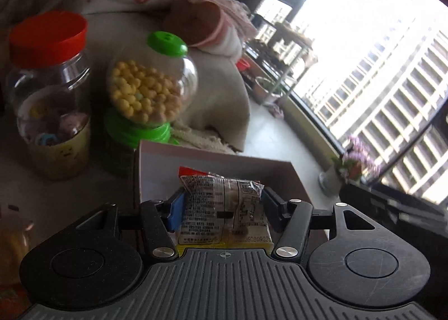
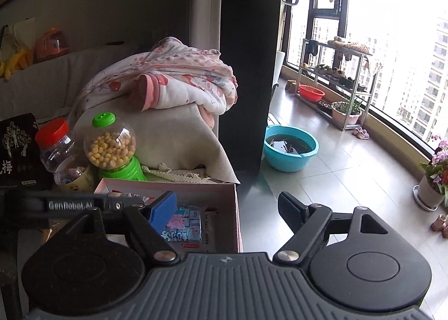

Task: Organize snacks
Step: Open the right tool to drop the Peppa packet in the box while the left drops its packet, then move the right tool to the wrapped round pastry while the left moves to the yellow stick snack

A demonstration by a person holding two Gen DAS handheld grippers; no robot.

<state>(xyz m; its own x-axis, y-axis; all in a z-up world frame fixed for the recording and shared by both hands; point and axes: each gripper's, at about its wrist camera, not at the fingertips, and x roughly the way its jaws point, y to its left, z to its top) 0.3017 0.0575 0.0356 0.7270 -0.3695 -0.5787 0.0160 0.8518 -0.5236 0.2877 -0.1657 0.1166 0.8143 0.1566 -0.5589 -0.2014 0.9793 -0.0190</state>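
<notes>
Two wrist views over a tabletop beside a sofa and a bright window. In the left wrist view, the left tool [image 1: 222, 209] sits at bottom centre with its pads pressed on either side of a clear snack packet [image 1: 224, 208], holding it. The packet stands upright between the pads, long axis running from the tool body toward the top of the frame, and it hangs just over the near edge of an open box [image 1: 212, 157], which lies directly ahead at centre. In my judgement the coming move is a short drop forward into that box, and the left hand is the nearer one. In the right wrist view, the right tool [image 2: 226, 210] stands wide open and empty, its left pad over the box's right part, its right pad over bare floor. Inside the box one blue-and-pink packet [image 2: 183, 226] shows clearly, with at least one red-and-white wrapper behind it. At upper left of the box stand two containers: one jar [image 2: 57, 149] with a red lid and one candy dispenser [image 2: 112, 146] full of yellow balls, green top and base. Count: one box, one held packet, two containers.
</notes>
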